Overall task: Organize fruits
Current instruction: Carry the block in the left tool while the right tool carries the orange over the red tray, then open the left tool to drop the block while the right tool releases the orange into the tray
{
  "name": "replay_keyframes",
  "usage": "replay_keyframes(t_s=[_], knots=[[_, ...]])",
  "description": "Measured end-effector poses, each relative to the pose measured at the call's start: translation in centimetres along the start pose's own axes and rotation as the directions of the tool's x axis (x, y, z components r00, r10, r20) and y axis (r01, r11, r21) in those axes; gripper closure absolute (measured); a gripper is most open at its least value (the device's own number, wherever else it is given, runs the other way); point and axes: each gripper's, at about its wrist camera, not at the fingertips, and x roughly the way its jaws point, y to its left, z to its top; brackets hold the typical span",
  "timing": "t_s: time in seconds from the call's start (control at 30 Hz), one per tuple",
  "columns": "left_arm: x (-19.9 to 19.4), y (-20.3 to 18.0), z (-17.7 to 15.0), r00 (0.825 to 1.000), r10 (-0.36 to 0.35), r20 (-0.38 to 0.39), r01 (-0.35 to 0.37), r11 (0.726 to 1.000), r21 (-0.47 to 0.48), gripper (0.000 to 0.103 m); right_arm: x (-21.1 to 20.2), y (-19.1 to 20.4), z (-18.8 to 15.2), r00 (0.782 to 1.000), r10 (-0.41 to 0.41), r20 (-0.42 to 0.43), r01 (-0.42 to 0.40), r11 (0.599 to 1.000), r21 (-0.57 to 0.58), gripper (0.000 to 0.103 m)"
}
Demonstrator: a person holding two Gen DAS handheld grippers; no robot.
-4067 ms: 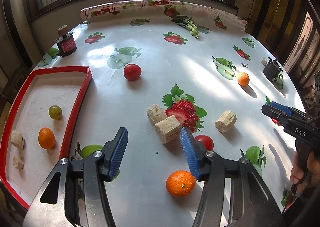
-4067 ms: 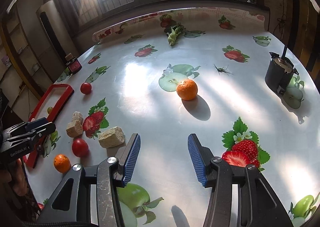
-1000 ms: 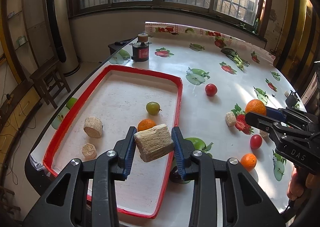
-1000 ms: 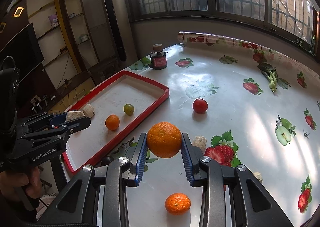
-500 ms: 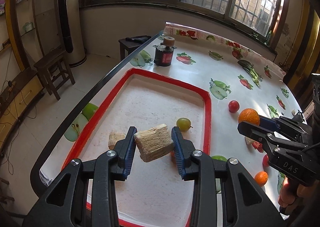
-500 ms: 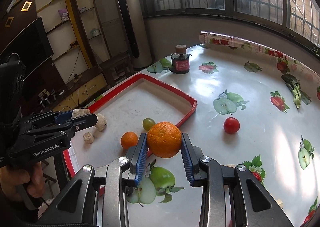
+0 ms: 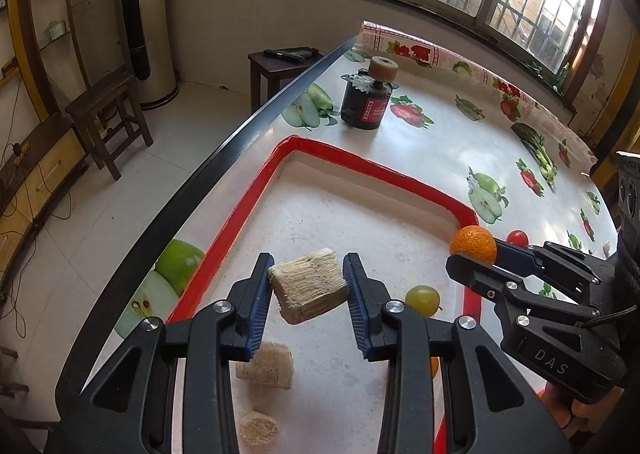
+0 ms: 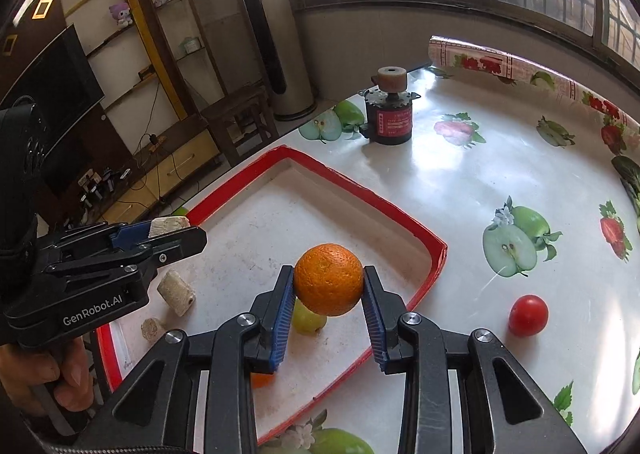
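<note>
Both my wrist cameras look steeply down from close above. They share the red tray point(image 7: 400, 173) point(image 8: 360, 189) and the far tabletop point(image 7: 440, 141) point(image 8: 460, 181).

Both grippers were black linkage frames with silver screws and ribbed blue pads, the left gripper point(image 7: 306, 294) lettered "GenRobot.AI" on its side and the right gripper point(image 8: 329, 296) "DAS".

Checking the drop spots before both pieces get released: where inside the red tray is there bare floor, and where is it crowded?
Bare: the far half of the red tray, between its far corner and the green grape. Crowded: the near end, where two beige chunks, the grape and a partly hidden small orange lie. The left gripper holds another chunk, the right gripper a large orange.
</note>
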Motion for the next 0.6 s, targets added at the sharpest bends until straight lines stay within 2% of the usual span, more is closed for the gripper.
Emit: replay_keyframes(t_s=[0.37,0.6], knots=[[5.1,-0.4,-0.2,0.993,0.044,-0.112,-0.042,0.999,0.014,0.070,4.5,-1.1,0.0,0.997,-0.014,-0.078,0.013,1.000,-0.006,0.069],[4.4,-0.1,-0.3,0.992,0.079,-0.097,-0.080,0.997,-0.001,0.069,5.0,-0.8,-0.4,0.995,-0.036,-0.091,0.032,0.999,-0.040,0.063]])
